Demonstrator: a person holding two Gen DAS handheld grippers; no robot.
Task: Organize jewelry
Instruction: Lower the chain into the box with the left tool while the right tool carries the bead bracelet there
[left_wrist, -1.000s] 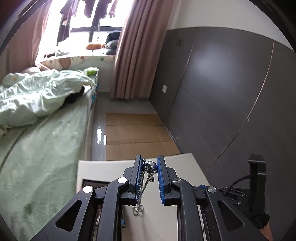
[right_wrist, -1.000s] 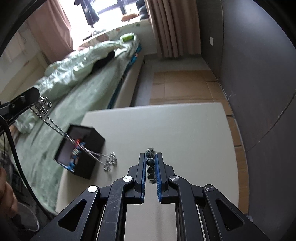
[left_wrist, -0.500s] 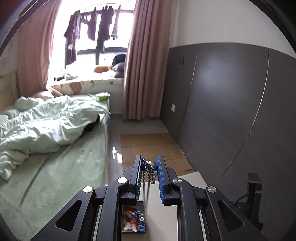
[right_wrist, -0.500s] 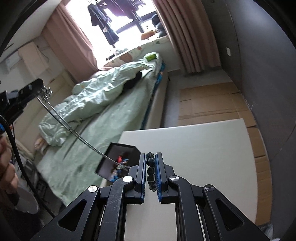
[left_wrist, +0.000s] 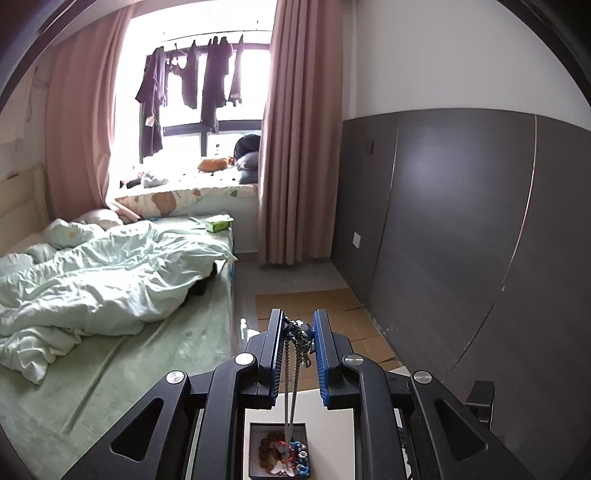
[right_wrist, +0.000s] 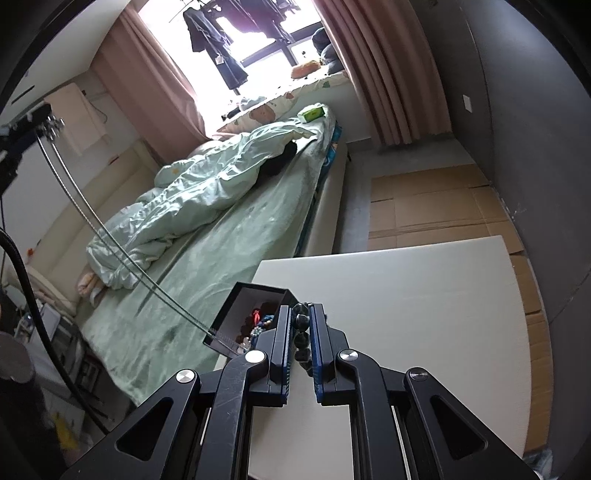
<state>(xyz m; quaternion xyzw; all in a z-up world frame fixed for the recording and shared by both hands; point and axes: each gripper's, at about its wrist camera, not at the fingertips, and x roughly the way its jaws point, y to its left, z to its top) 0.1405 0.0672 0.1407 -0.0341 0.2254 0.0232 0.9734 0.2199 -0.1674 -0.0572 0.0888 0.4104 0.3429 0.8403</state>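
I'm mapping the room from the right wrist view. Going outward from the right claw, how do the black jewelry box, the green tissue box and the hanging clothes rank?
1. Black jewelry box: on the white table, just left of the right claw.
2. Green tissue box: at the far end of the bed.
3. Hanging clothes: at the window, behind the bed.

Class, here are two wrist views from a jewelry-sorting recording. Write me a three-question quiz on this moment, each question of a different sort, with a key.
1. True or false: the left gripper is shut on a silver chain that hangs down into the black box.
2. What does the right gripper hold? A) a ring B) a dark beaded bracelet C) nothing
3. Fill in: the black box stands on the white ____, near its edge on the bed side.

Key: 1 true; 2 B; 3 table.
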